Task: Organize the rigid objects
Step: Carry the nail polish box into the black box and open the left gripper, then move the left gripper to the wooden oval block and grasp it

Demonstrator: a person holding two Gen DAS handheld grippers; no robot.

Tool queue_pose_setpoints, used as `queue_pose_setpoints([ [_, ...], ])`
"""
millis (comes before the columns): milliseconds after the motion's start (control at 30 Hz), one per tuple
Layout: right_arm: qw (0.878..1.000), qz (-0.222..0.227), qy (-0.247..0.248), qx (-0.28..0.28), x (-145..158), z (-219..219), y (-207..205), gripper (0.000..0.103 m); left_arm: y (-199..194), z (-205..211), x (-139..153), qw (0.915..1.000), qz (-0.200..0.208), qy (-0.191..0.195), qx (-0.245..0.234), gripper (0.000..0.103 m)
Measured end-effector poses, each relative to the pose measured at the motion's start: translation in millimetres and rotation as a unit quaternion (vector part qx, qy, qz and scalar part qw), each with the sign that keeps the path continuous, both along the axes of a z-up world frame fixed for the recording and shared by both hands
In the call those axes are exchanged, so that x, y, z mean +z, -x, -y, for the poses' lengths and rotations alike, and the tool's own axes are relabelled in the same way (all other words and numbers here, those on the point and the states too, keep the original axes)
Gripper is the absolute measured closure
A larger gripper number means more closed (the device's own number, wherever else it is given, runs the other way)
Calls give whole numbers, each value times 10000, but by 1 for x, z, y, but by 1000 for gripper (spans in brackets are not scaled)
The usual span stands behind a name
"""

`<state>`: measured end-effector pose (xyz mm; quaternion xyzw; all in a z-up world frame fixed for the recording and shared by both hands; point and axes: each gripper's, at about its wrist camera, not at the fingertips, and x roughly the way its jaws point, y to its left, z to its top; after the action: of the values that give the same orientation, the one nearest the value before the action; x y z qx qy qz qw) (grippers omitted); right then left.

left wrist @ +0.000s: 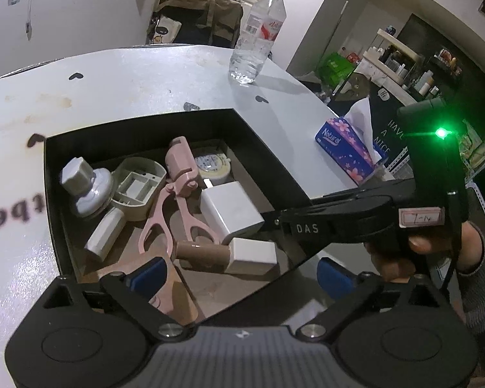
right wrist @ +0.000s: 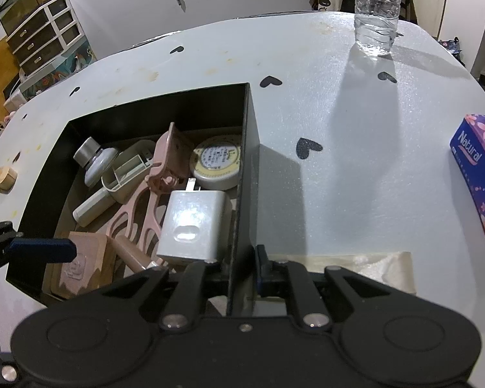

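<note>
A white table (right wrist: 339, 135) w/ black heart marks was seen carrying a black box (right wrist: 249, 148), open at top. A water bottle (right wrist: 376, 9) stood at the far edge; a tissue pack (right wrist: 478, 177) lay off to the right, well apart from the box. Inside the box were packed a pink eyelash curler (left wrist: 174, 200), a white charger (right wrist: 194, 223), a round tin (right wrist: 217, 163), a beige case (left wrist: 137, 187), a grey-capped jar (left wrist: 85, 187) & a white tube (left wrist: 105, 228). The right gripper (right wrist: 242, 271) was clamped on the box's right wall, near corner. The left gripper (left wrist: 239, 274) was held wide open over the box's near end, nothing pressed betw. its pads.
</note>
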<state>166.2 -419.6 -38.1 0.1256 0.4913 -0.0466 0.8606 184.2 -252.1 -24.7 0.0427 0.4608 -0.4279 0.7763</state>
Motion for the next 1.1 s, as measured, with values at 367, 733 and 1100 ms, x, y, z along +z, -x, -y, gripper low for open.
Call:
queue_pose_setpoints([
  [367,10000,2,3,-2,0,0,0,91,4,-4,13,9996,284,-37,89,0],
  [733,10000,24,76,32,0,-1,0,91,5,-20,29,9988,448,13,190,0],
  [1100,10000,23,90,38,0,-2,1,91,-3,-55,43,9968,554,32,567,0],
])
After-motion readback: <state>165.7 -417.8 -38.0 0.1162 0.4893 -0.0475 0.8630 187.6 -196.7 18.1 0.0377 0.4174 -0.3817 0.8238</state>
